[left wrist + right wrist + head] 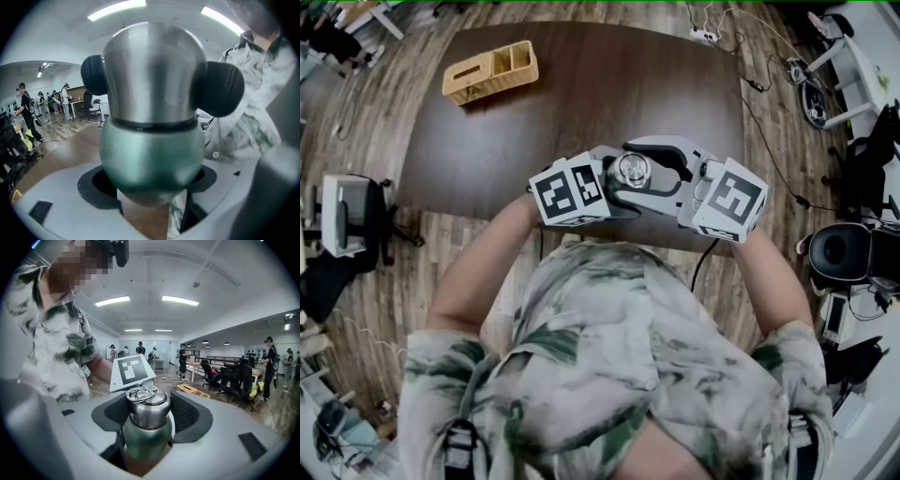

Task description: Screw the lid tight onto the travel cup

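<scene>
Green metal travel cup (152,154), steel screw lid (630,169): slick, rigid. Left tongs (150,183) clamp body; your right tongs (149,414) open; pinch lid sides.

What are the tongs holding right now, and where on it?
Left tongs grip the travel cup by its green body. Right tongs bracket its steel lid; whether the pads press cannot be told.
</scene>
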Available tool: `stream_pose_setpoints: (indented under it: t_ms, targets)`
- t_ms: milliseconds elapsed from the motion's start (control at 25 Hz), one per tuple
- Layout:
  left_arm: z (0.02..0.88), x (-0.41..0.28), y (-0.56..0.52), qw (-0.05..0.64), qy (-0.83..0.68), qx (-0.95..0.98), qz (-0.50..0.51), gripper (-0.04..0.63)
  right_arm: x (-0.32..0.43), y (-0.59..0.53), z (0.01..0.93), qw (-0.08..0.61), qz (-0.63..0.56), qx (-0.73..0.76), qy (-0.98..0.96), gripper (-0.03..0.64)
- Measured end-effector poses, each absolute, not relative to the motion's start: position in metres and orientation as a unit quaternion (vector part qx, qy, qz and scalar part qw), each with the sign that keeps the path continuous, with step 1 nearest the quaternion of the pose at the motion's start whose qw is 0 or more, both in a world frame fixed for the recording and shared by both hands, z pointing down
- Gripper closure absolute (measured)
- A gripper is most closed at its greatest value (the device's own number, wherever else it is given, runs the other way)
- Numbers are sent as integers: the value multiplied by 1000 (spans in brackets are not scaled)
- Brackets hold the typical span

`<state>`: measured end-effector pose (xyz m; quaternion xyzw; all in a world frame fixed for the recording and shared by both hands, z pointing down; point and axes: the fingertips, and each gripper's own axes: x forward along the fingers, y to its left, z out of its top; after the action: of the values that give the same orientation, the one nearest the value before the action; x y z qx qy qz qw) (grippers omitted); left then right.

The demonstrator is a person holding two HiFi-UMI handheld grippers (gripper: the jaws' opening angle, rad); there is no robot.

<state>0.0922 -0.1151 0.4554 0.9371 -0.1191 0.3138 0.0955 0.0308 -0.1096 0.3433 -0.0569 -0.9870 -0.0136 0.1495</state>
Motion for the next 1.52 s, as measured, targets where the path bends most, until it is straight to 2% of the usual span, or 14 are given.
stream_pose_setpoints:
  t_ms: [240,640,800,1520]
  targets:
    - [459,89,-118,96,-122,936,316,209,29,-114,347,150,-15,-20,-988,337]
    - [452,91,-91,79,-32,945,314,209,30,-92,343,162,1,-164,-973,314]
    - [455,91,-89,80,-22,944,320,208,27,-88,341,166,2,-187,-968,336]
    - [458,85,-119,85,-110,938,319,208,27,-114,347,155,-4,-54,-986,339]
